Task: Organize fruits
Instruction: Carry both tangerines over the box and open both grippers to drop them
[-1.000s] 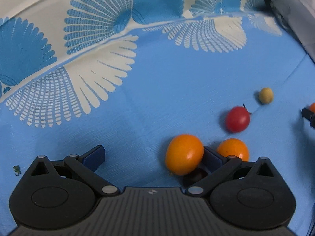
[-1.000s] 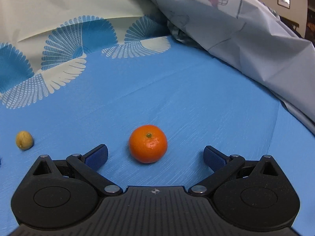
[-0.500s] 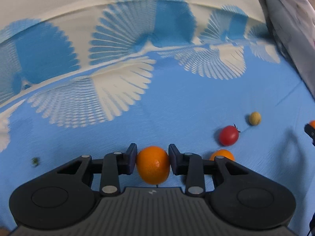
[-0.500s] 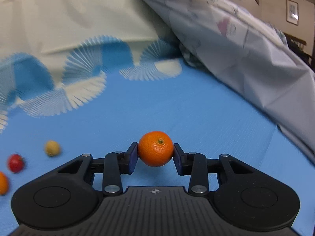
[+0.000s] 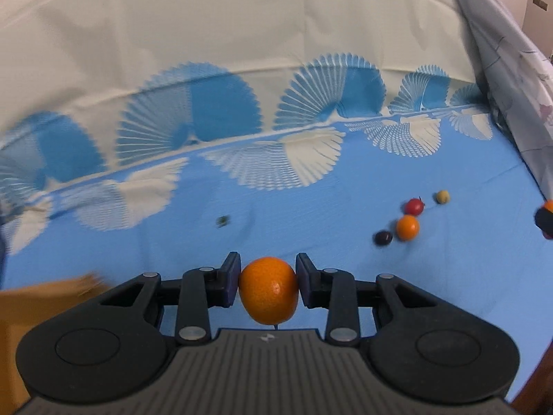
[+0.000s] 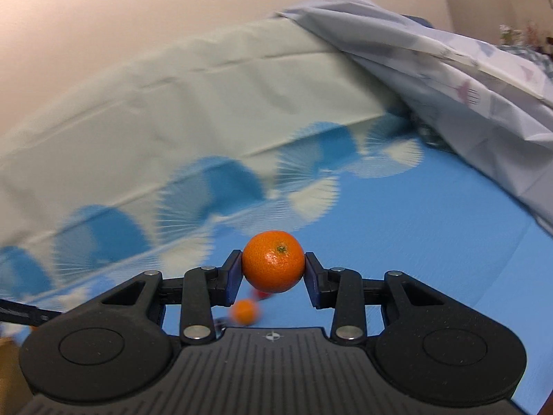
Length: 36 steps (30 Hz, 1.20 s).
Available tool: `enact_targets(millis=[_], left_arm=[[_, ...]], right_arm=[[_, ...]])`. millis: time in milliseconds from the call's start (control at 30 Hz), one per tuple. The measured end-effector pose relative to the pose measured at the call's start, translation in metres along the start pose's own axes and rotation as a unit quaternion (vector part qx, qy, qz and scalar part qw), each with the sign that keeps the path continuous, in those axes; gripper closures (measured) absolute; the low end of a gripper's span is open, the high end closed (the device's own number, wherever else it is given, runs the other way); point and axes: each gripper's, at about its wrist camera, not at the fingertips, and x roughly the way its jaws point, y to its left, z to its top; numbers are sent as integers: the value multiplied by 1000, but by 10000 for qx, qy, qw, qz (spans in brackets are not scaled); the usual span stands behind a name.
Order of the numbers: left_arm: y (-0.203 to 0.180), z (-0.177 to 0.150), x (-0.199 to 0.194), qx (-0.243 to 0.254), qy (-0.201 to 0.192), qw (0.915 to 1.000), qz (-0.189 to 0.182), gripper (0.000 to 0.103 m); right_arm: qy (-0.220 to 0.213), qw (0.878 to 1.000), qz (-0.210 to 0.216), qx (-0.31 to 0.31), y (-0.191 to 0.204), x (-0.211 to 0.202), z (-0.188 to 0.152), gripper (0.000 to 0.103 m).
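Observation:
My left gripper (image 5: 268,278) is shut on an oval orange fruit (image 5: 269,290) and holds it above the blue cloth (image 5: 311,214). My right gripper (image 6: 273,269) is shut on a round mandarin (image 6: 273,261) with its green stem end up, lifted above the cloth. In the left wrist view, four small fruits lie on the cloth at the right: a small orange fruit (image 5: 408,227), a red tomato (image 5: 414,206), a dark berry (image 5: 383,238) and a yellowish fruit (image 5: 442,196). The small orange fruit (image 6: 244,311) shows blurred under the right gripper.
A brown cardboard-like edge (image 5: 41,297) sits at the left. A tiny green bit (image 5: 222,220) lies on the cloth. Grey patterned fabric (image 6: 449,79) is heaped at the right, and cream cloth (image 5: 242,34) rises at the back. The other gripper's tip (image 5: 545,218) shows at the right edge.
Both grippers closed on their fruits and have lifted them off the cloth. The left gripper has pulled back and left; the fruits on the cloth now look farther away.

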Motion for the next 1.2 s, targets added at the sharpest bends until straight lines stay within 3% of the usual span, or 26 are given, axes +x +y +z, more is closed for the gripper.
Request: enact_targets(millis=[333,633,933,1033,1200], left_arm=[[91,-87,-158,-411,-324,9985,138,64],[157,-179,-245,-702,-234,9961,479,64],[200,-239,-271,-970,-229,9932,606,64],[209,-240,-257,-1098,-162,9928,451,65],[241,-228,-222,-1335,-5,9888,667,67]], right_arm=[[500,9910,1185,-371,127,-120,-47,63],[1071,9724,1840,-960,211,-199,-107,63],[1497,9581,2009,-1386,265,-232,-152,63],[1534,9528,2079,-1596,284,-227,-162,63],[1589,9460,1971,-2027,308,-189,-174,63]])
